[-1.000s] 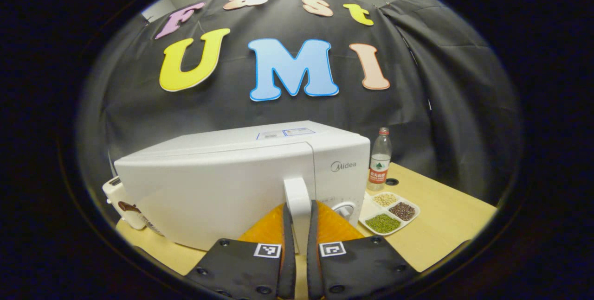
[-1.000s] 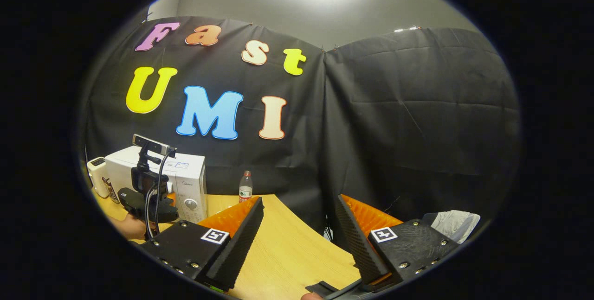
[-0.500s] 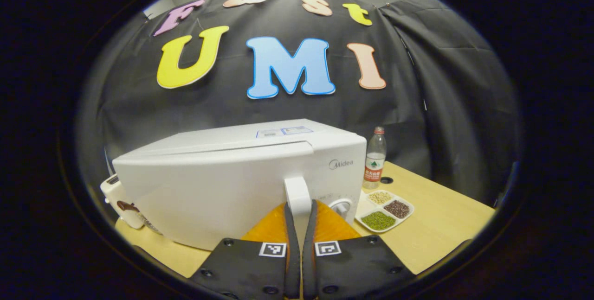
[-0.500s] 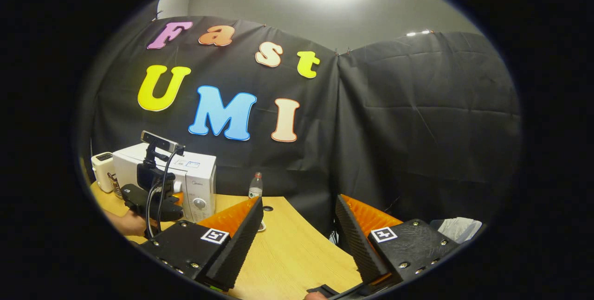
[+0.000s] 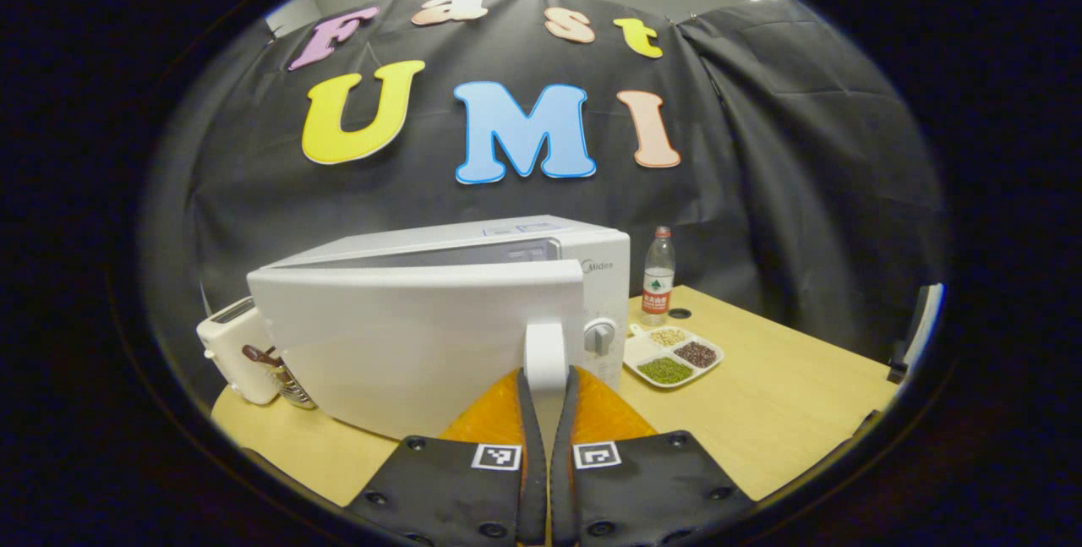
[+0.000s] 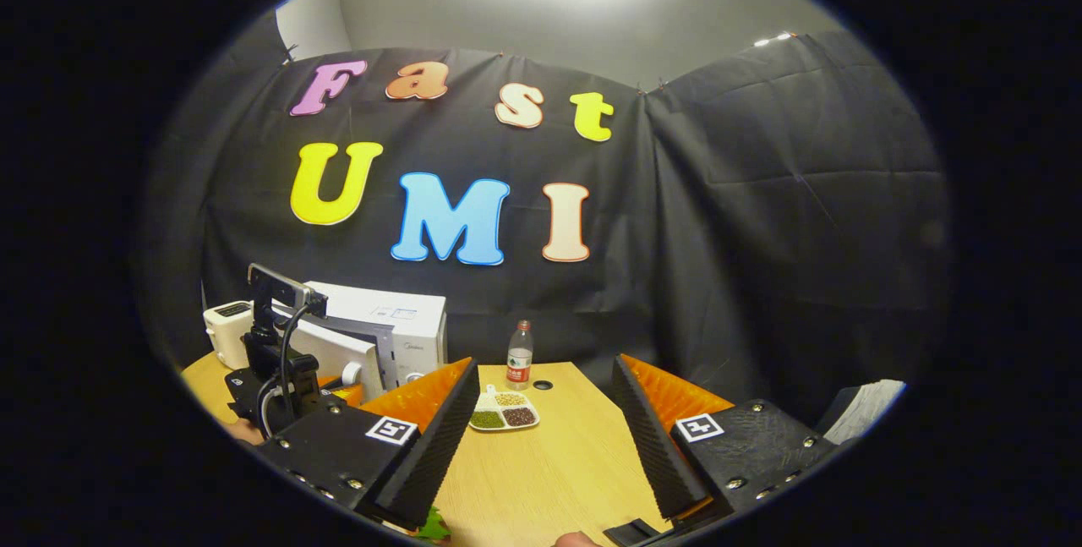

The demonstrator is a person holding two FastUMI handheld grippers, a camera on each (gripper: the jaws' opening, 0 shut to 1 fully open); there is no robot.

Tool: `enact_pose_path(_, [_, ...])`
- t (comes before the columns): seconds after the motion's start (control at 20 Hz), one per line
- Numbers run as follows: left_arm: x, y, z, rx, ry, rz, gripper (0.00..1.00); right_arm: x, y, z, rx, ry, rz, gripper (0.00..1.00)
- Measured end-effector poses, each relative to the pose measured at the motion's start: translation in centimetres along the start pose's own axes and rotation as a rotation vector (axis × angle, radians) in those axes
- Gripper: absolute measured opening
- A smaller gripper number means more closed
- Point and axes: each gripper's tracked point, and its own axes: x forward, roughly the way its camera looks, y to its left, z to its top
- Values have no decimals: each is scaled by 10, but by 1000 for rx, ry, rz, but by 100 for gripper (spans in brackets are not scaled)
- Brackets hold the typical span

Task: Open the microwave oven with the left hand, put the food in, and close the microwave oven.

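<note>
left tool (image 5: 544,399) hiding door handle (image 5: 545,354) base

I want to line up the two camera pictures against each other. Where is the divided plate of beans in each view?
Left gripper view: the divided plate lies right of centre on the table, just right of the microwave.
Right gripper view: the divided plate lies low and centre-left, between the right gripper's fingers.
Shared landmark: the water bottle stands just behind the plate.
</note>
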Motion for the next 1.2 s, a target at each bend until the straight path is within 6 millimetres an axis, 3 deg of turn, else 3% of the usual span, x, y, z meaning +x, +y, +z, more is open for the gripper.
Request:
enact_pose_path(0.05, [-11,3,-1,-4,2,11,13,-1,2,4,-4,-15,25,95])
enact_pose_path(0.1, [-22,5,-3,-8,7,23,8,-1,4,6,-4,-20,50,95])
enact_pose_path(0.4, [-79,24,-17,-19,37,137,8,-13,13,15,10,-66,192,95])
enact_pose_path(0.6, [-116,40,-26,-40,59,231,8,-23,15,12,24,-76,271,95])
enact_pose_path(0.65, [-126,40,-28,-49,58,248,12,-26,15,10,33,-77,291,95])
enact_pose_path(0.75, [-145,48,-33,-11,71,289,7,-29,18,8,48,-76,331,95])
enact_pose_path(0.8, [-155,53,-34,-5,73,308,11,-31,23,7,52,-76,354,95])
enact_pose_path(0.95, [-177,73,-40,-43,81,349,7,-34,33,5,53,-72,392,95])
enact_pose_path(1.0, [-183,79,-43,-54,85,357,12,-36,38,8,64,-75,405,95])
enact_pose_path(1.05, [-188,85,-46,-60,85,363,7,-37,45,10,71,-77,416,95])
enact_pose_path(1.15, [-199,97,-49,-70,84,370,12,-39,59,15,66,-88,431,95])
enact_pose_path(1.2, [-204,103,-50,-77,84,371,7,-41,66,18,63,-93,432,95])
